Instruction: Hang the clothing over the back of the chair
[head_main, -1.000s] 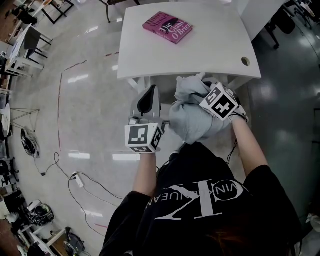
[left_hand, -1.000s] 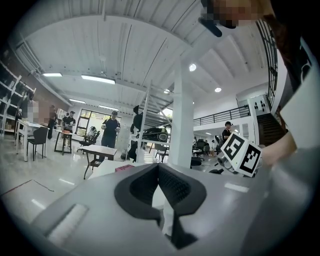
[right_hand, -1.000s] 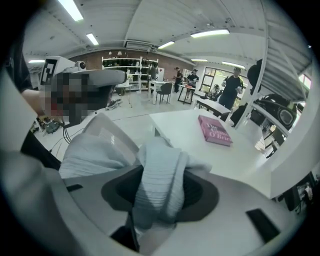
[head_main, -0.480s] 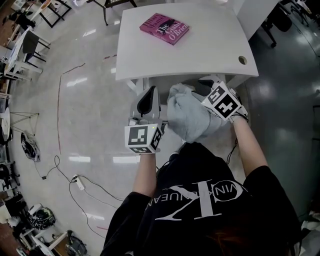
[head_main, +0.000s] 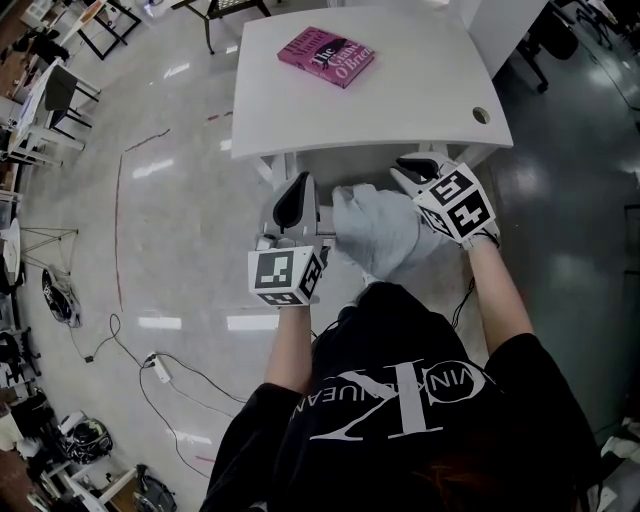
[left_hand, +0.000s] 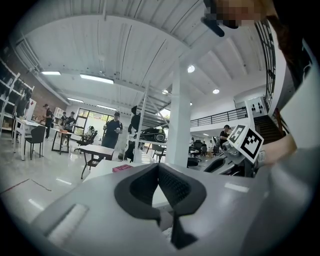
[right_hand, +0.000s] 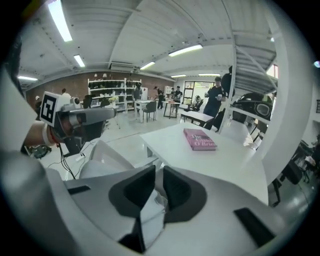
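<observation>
Right tool (head_main: 412, 172) pinches grey clothing (head_main: 380, 230), arm fwd; left tool (head_main: 296, 200) closed alongside.

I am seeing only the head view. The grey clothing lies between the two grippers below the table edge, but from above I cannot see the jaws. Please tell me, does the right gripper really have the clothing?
Observer: Yes. In the right gripper view a fold of the clothing sits between the jaws of the right gripper, and they are closed on it.
Operator: Thank you. And the left gripper, is it open?
Observer: No. In the left gripper view the left gripper has its jaws together, pad against pad. I cannot tell whether any cloth is pinched there.
</observation>
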